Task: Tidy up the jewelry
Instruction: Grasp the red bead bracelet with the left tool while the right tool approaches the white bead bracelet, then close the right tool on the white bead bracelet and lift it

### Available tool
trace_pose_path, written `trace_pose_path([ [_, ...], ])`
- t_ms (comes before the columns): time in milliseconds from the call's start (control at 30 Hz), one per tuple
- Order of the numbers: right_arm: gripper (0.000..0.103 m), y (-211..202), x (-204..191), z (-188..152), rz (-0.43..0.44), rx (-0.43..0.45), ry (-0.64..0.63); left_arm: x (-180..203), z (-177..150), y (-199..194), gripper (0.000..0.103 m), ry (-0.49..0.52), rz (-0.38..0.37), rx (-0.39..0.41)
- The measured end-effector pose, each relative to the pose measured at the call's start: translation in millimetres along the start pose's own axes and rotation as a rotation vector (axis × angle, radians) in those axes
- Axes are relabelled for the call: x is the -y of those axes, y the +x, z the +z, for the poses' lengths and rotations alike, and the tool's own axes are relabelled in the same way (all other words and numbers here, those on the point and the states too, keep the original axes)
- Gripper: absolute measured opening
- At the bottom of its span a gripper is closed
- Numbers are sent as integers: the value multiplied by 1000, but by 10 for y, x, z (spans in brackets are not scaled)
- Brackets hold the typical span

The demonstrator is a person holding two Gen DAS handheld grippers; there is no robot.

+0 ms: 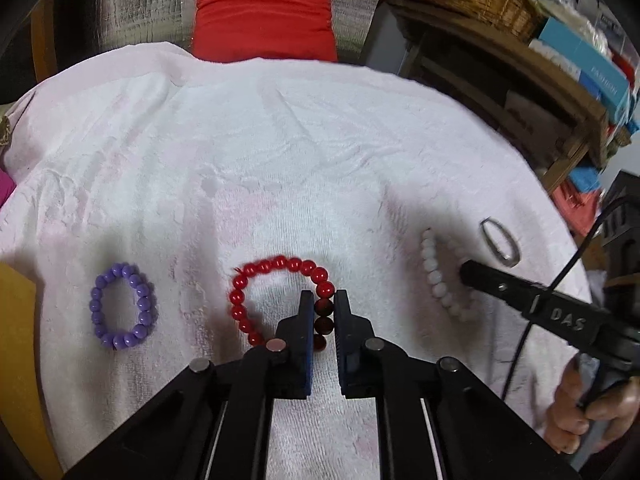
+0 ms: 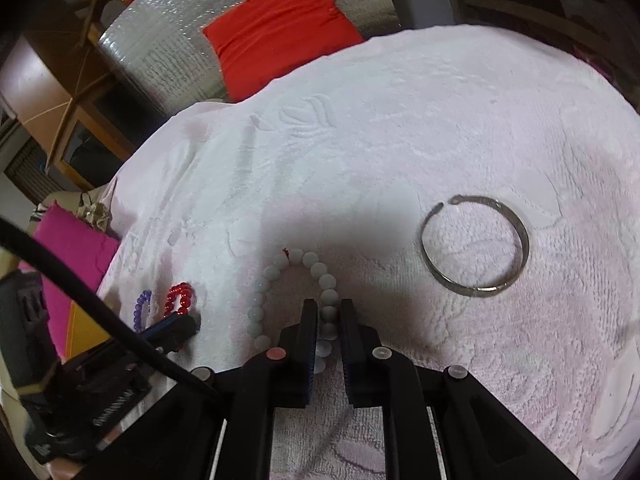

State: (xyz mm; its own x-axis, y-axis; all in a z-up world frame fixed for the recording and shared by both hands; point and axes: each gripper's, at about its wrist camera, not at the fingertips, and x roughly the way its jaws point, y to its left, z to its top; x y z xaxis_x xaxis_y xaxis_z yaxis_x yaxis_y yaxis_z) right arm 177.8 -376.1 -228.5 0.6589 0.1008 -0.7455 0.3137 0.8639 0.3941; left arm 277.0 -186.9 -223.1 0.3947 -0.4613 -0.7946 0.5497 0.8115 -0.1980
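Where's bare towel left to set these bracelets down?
Free: the far half of the towel up to the red cushion. Crowded: the near row, purple bracelet, red bracelet, white bracelet, metal bangle.

Bare towel (image 1: 280, 140) beyond the bracelets (image 1: 122, 308)
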Motion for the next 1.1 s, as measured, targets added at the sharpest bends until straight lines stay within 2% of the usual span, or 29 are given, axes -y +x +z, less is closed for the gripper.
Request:
trace_pose_path([
  [100,11,-48,-42,8,21,23,-2,-34,10,-150,10,-18,-29,29],
  [367,11,-251,-228,36,130,120,-14,-240,21,-462,10,-60,-40,95],
  [500,11,-293,-269,23,159,131,-15,-350,19,-565,10,-83,-43,115],
  [700,13,-240,-139,64,98,91,44,-446,-5,-567,10,-105,-33,105],
  [833,31,-138,-66,80,68,53,67,-447,-9,-596,10,-100,-34,113],
  [967,31,89,-142,27,-1,-23,20,-455,-8,-625,10,-104,-31,120],
  [1067,31,109,-233,-2,-28,4,-51,-466,-5,-633,10,-109,-31,121],
  [1100,22,109,-253,-9,-26,7,-67,-471,-2,-639,10,-112,-30,124],
])
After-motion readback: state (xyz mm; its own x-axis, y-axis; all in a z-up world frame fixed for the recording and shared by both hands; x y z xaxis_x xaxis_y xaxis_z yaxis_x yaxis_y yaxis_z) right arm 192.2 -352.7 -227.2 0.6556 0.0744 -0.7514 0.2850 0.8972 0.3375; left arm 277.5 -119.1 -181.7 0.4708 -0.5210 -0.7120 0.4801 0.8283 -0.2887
